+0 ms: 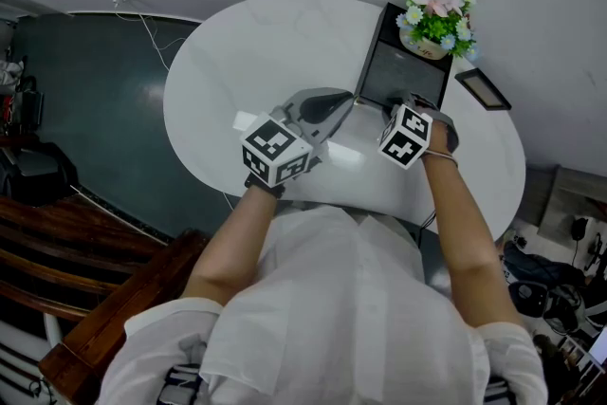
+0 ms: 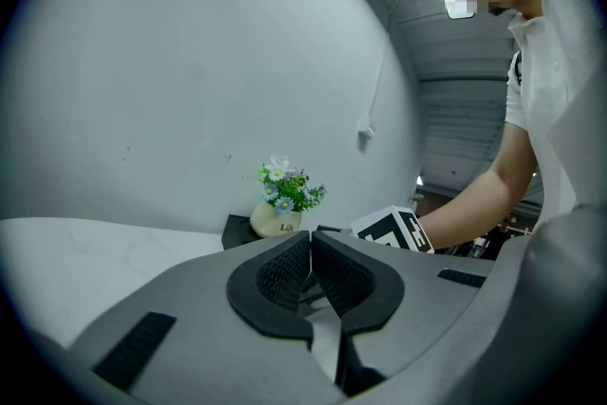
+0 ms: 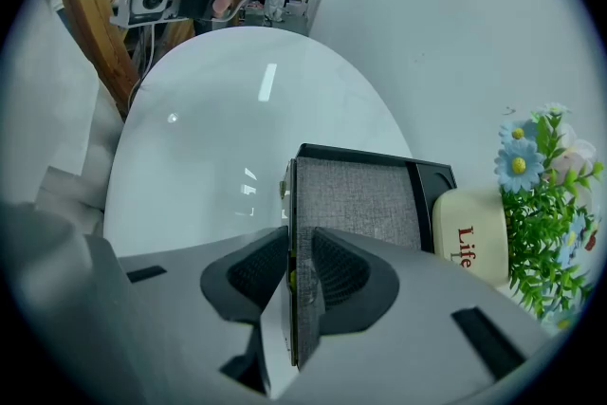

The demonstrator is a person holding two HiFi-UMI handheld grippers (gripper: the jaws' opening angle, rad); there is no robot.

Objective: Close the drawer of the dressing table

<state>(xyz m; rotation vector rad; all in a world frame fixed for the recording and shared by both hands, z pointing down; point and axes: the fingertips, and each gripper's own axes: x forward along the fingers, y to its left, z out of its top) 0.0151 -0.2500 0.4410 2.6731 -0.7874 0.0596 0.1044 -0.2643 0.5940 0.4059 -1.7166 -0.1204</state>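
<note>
On the white oval table stands a small black box with its drawer pulled out toward me, showing a grey fabric lining. My right gripper points steeply down and is shut on the drawer's front wall, one pad on each face. In the head view the right gripper sits at the drawer's near edge. My left gripper hovers level over the table, just left of the drawer. Its jaws are shut with nothing between them.
A cream pot of artificial flowers stands on the back of the black box, close to the wall. A small black frame lies to the right of the box. A dark floor and wooden furniture lie left of the table.
</note>
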